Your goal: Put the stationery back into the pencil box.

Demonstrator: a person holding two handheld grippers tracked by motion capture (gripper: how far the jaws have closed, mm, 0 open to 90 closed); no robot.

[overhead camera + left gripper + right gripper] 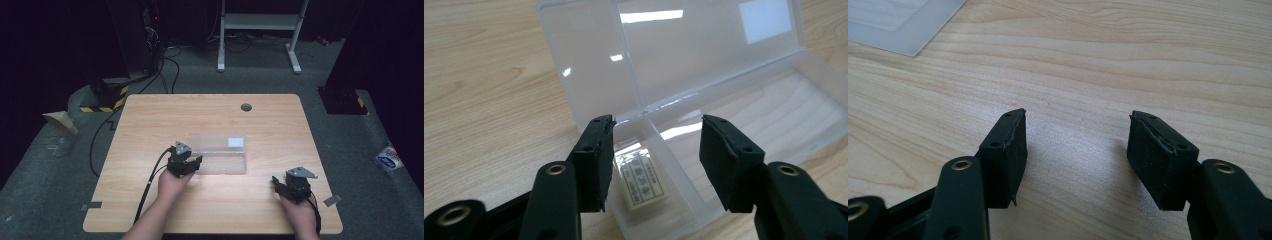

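The open clear box [724, 100] lay mid-tabletop [150, 115], an eraser [641, 182] inside. The left claw [656, 155] was spread above it; the right claw [1078, 155] spread, empty. The light box could be nudged aside

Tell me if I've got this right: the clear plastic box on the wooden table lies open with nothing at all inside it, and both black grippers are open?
Not quite: the clear plastic box is not bare inside. A small white printed label or card lies in its small end compartment, as the left gripper view shows. The rest holds: the box lies open on the wooden table, and the left gripper and right gripper are open.
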